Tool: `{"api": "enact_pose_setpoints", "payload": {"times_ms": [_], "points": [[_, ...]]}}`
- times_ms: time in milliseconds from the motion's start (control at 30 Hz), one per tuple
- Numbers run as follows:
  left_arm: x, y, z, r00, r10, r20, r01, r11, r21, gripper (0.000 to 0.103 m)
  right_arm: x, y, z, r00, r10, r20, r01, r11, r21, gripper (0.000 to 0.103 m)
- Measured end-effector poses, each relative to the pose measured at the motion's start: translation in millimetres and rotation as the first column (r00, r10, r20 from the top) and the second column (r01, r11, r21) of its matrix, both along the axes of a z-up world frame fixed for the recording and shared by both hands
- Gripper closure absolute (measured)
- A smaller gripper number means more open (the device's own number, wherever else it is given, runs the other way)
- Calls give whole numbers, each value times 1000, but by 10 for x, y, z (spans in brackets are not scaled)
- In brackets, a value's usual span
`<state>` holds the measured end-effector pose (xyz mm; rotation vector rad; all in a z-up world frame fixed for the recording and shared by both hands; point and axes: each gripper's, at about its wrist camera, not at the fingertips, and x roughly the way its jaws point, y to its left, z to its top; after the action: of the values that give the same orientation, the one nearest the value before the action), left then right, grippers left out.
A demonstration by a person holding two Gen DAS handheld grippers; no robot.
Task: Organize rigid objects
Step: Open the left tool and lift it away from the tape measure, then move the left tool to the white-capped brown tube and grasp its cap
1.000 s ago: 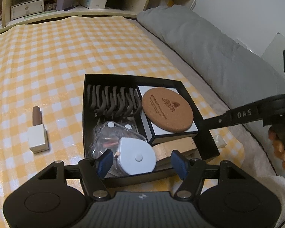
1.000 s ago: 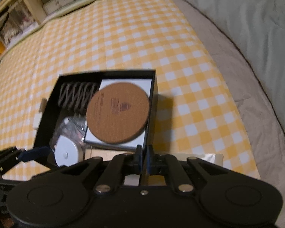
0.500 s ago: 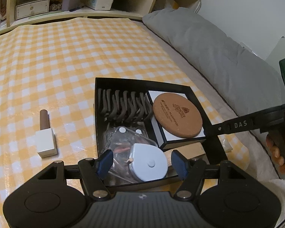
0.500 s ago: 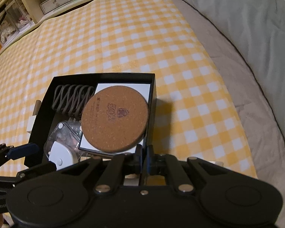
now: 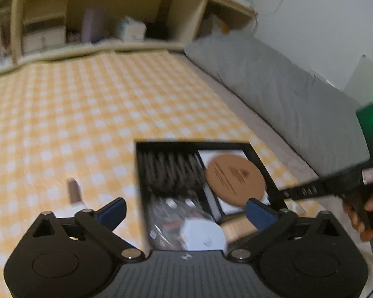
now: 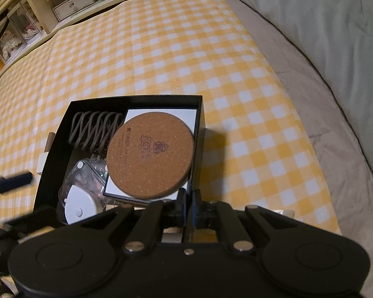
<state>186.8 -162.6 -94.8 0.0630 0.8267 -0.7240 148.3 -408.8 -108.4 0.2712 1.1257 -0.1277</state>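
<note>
A black box [image 5: 140,188] [image 6: 199,124] rests on the yellow checked cloth. It holds a cork coaster [image 5: 236,180] [image 6: 150,155] on a white card, grey looped clips [image 5: 169,171] [image 6: 94,131], a clear packet [image 5: 176,213], a white round case [image 5: 204,233] [image 6: 78,204] and a wooden block [image 5: 236,226]. My left gripper [image 5: 185,203] hovers over the box's near end with its jaws opening wide, touching nothing. My right gripper [image 6: 189,198] is shut on the box's right wall. A white bottle with a brown cap [image 5: 73,191] lies on the cloth left of the box.
A grey pillow [image 5: 273,87] [image 6: 323,24] runs along the right side of the bed. Wooden shelves [image 5: 99,24] [image 6: 69,5] with boxes stand at the far end. A person's hand [image 5: 360,213] holds the right gripper's handle.
The left gripper's jaws have spread much wider, and it has lifted and tipped upward, blurring its view. The right gripper keeps its pinch on the box wall.
</note>
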Motion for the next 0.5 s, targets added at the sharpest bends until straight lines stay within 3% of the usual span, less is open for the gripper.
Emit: {"api": "enact_pose_setpoints", "payload": {"times_ms": [133,333,500], "points": [[221,221,-25,998,64,24,-64,998,-1,0,-1,4,1,1000,4,-1,-4,1000,-6,97],[565,702,-374,977,212,29,-213,976,41,0,-4,10,4,1000,7,-1,-7,1000,-6,97],[635,849,-633,983,181,41,-183,980,77,2,-3,17,12,1000,8,1,-8,1000,2,97]]}}
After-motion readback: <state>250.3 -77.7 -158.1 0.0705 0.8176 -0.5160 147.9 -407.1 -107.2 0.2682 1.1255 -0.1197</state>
